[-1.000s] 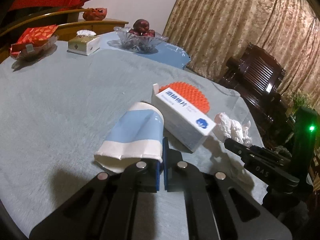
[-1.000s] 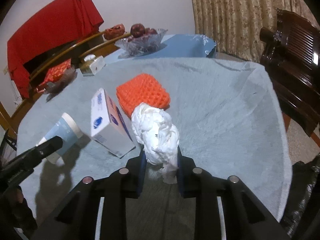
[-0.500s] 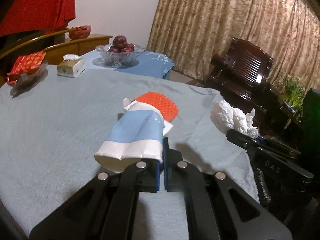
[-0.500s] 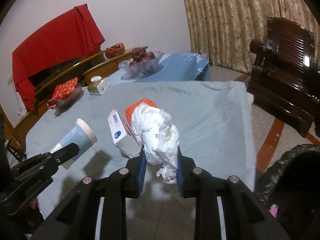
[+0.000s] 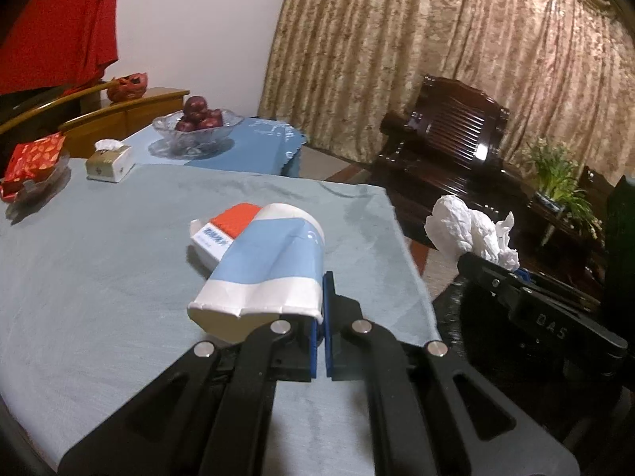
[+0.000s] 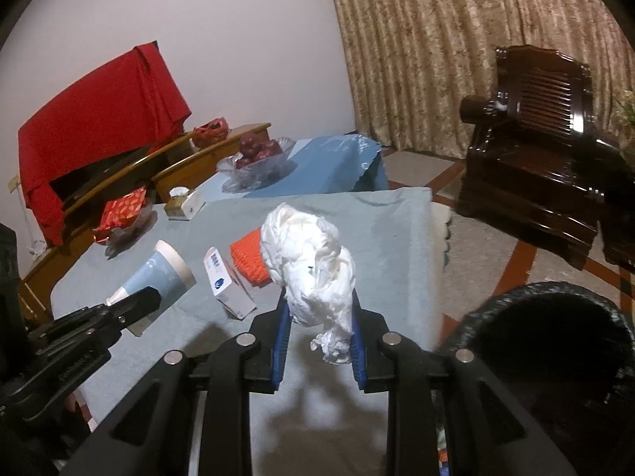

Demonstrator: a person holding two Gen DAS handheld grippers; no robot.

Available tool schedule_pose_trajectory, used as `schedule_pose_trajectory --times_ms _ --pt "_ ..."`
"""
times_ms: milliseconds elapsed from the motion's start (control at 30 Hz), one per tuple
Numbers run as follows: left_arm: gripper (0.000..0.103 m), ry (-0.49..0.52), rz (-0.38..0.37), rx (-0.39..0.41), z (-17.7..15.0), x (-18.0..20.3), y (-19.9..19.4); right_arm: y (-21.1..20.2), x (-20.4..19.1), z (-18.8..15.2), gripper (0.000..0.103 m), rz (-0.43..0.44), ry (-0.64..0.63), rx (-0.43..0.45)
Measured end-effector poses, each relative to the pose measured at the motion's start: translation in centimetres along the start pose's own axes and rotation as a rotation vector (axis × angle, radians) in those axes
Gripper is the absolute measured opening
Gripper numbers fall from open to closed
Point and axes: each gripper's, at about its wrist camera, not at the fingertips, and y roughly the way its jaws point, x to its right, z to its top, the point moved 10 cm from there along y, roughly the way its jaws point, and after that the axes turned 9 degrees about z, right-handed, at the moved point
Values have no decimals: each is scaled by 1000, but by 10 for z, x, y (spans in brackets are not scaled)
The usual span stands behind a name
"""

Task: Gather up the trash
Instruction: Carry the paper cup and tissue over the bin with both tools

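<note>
My left gripper is shut on the rim of a crushed blue and white paper cup, held above the grey-blue tablecloth. The cup also shows in the right wrist view. My right gripper is shut on a crumpled white tissue wad, also in the left wrist view. A white and blue box and an orange ridged pad lie on the table. A black bin stands off the table's right edge, low right.
A glass bowl of dark red fruit, a tissue box and a red packet on a dish sit at the table's far side. A dark wooden armchair and a potted plant stand to the right.
Both grippers have risen and drawn back from the table with their loads, swinging right. The table's right edge, floor and black bin have come into view.
</note>
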Motion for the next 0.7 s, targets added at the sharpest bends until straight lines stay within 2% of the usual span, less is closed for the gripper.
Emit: schedule_pose_trajectory --times_ms 700 --pt "2 116 -157 -14 -11 104 -17 -83 68 -11 26 -145 38 55"
